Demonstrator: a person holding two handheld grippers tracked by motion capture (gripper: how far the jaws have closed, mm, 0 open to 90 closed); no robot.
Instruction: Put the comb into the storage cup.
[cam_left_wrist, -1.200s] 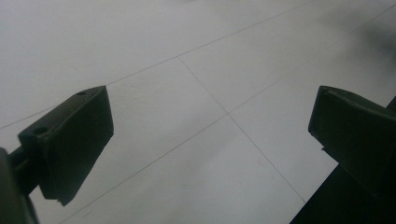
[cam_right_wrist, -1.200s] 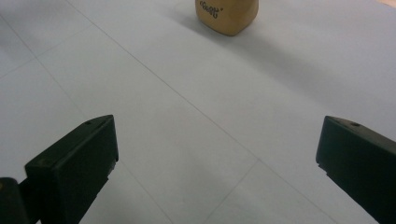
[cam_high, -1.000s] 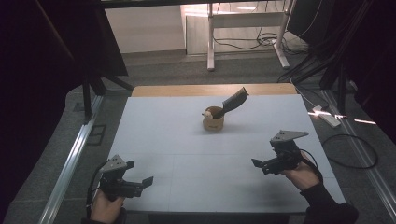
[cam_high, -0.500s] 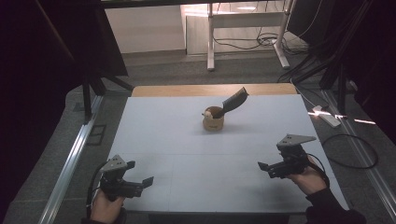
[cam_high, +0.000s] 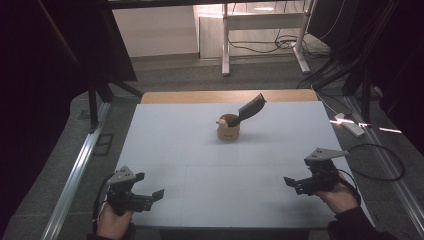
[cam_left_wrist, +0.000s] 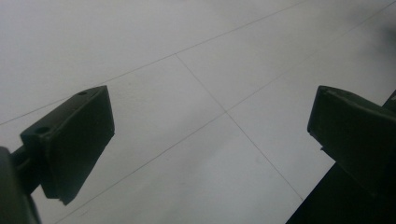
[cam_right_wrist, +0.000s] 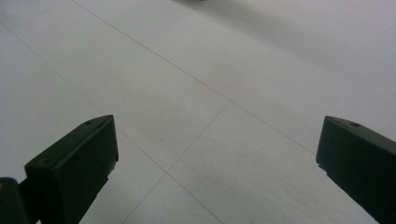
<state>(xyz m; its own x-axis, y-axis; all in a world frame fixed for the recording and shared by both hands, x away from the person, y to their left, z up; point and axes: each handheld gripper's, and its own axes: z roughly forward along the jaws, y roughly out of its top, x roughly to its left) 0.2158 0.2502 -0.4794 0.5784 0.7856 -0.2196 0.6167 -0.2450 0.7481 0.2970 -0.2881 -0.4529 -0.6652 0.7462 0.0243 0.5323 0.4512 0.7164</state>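
A small round wooden cup (cam_high: 228, 131) stands on the far middle of the white table (cam_high: 200, 150). A dark flat tool (cam_high: 251, 107) leans out of it to the right, and a pale rounded piece shows at its rim. My left gripper (cam_high: 150, 192) rests low at the near left corner, held by a hand, jaws wide apart. My right gripper (cam_high: 292, 184) sits at the near right, also open. In both gripper views the black jaws frame bare white tabletop with thin seam lines, with my left gripper (cam_left_wrist: 210, 135) and my right gripper (cam_right_wrist: 217, 154) holding nothing.
The table's wooden far edge (cam_high: 225, 96) meets a grey floor with desk legs (cam_high: 226, 45) and cables. A white power strip (cam_high: 348, 124) and a looped black cable (cam_high: 380, 162) lie on the floor at the right. A metal rail (cam_high: 75, 175) runs along the left.
My right gripper has drawn back toward the near right edge of the table. The left gripper has barely moved.
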